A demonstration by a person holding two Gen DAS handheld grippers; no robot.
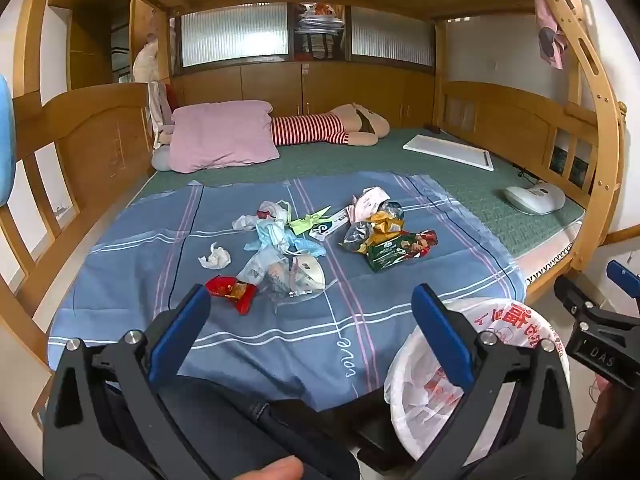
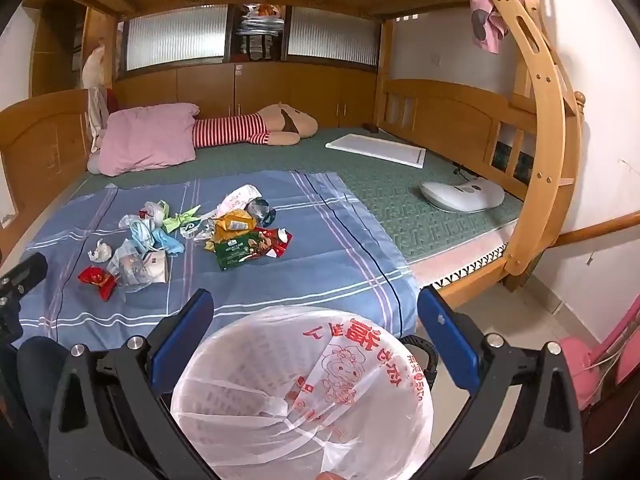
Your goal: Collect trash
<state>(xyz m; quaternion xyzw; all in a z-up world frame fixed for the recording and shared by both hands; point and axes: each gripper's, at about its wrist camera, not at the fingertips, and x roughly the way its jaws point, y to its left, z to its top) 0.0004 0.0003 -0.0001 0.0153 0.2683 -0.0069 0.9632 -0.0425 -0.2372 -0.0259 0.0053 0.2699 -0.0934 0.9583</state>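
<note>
The trash lies in a loose scatter across the middle of the blue checked sheet [image 1: 280, 320] that covers the near half of the bed: a red wrapper [image 1: 230, 290] nearest the front edge, a clear plastic bag with a white cup-like piece [image 1: 288, 274] just behind it, a crumpled white tissue [image 1: 215, 257] to its left, blue face masks [image 1: 276, 236] and a light green scrap [image 1: 306, 222] behind those, and to the right a cluster of snack packets, with a green packet [image 1: 390, 254] lying in front of a yellow one [image 1: 384, 224] and a pink-printed paper [image 1: 370, 202] at the back. None of it appears gathered yet. The bin [image 2: 304, 392], lined with a white bag printed in red, stands off the front edge of the bed near its right corner, and from what shows of its inside it looks empty, so I judge the task barely begun, with every piece left to pick up. The left gripper [image 1: 310, 312] hovers over the sheet's front edge with its blue fingers wide apart and nothing between them, aimed toward the red wrapper. The right gripper [image 2: 316, 316] hangs above the bin's mouth, likewise spread and empty. Farther back lie a pink pillow [image 1: 222, 134] and a striped plush toy [image 1: 320, 130].
</note>
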